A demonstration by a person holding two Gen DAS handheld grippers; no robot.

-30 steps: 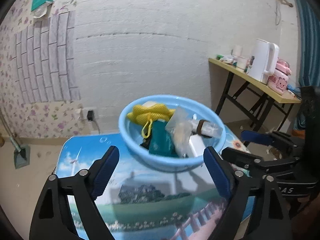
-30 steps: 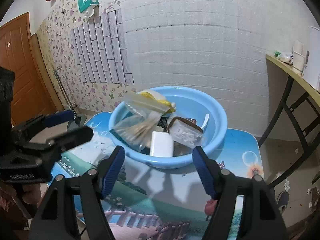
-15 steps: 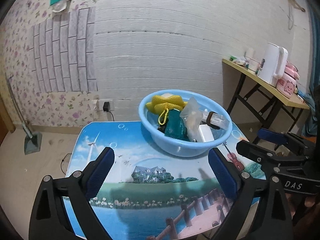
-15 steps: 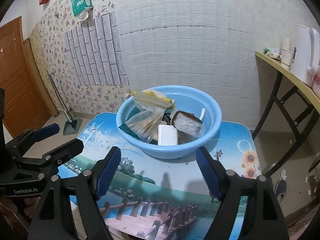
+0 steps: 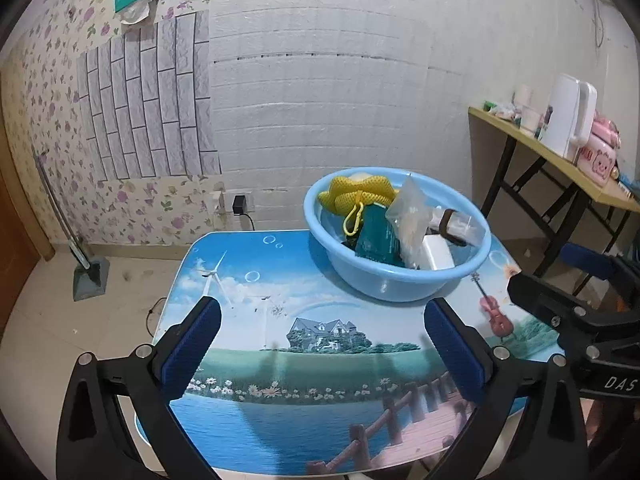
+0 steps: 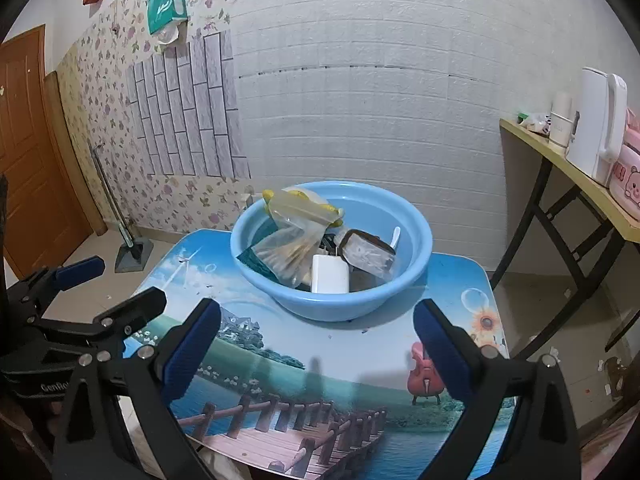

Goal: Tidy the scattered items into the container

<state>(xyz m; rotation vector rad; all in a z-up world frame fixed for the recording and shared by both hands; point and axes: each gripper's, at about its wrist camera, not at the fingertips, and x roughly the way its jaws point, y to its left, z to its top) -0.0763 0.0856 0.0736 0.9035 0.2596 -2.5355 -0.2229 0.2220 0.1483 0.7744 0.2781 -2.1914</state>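
The blue basin (image 6: 332, 304) sits on the picture-printed table (image 6: 320, 380), light, stiff plastic best taken by its rim; inside, the crinkly zip bag (image 6: 288, 248) is slippery, the white box (image 6: 330, 280) rigid; left gripper (image 5: 320, 344) and right gripper (image 6: 316, 344) have just been opening, jaws wide apart, nothing between.
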